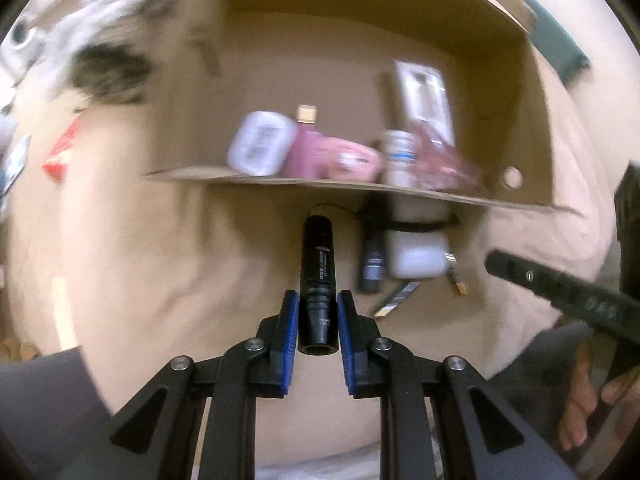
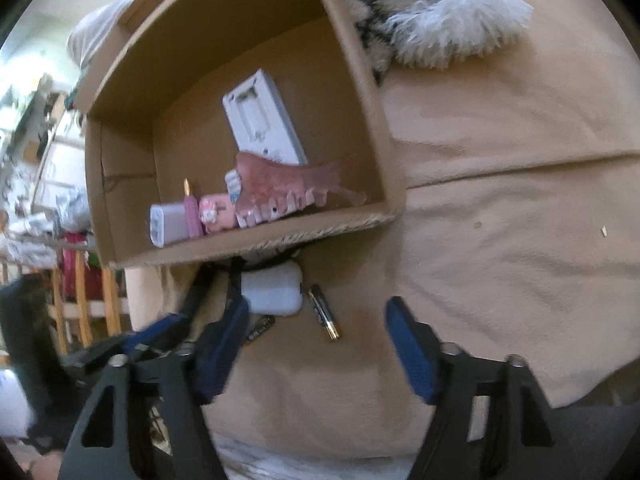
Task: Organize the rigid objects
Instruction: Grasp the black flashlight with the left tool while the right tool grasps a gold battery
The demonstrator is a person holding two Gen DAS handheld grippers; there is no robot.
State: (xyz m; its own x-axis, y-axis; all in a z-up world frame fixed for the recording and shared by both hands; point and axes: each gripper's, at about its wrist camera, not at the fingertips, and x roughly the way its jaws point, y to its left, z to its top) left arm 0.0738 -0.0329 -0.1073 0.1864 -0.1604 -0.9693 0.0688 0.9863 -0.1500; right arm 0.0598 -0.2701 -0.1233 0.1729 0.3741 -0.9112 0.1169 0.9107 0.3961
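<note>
My left gripper (image 1: 318, 300) is shut on a black tube (image 1: 318, 256), its blue pads pressing both sides of the narrower end. The tube points toward an open cardboard box (image 1: 280, 180). In the right wrist view the box (image 2: 280, 236) holds a white pack (image 2: 168, 226), a pink bottle (image 2: 192, 212), a pink toy (image 2: 218, 212), a pink plastic packet (image 2: 288, 184) and a white carton (image 2: 264, 120). My right gripper (image 2: 318, 308) is open over the beige blanket, above a battery (image 2: 324, 312). A white case (image 2: 272, 292) lies just beyond it.
A fluffy black-and-white thing (image 2: 440, 12) lies beside the box on the beige blanket (image 2: 500, 240). A dark small cylinder (image 1: 372, 268) and another battery (image 1: 396, 300) lie by the white case (image 1: 418, 256). A red item (image 1: 64, 152) sits far left. A wooden rack (image 2: 80, 308) stands off the blanket's edge.
</note>
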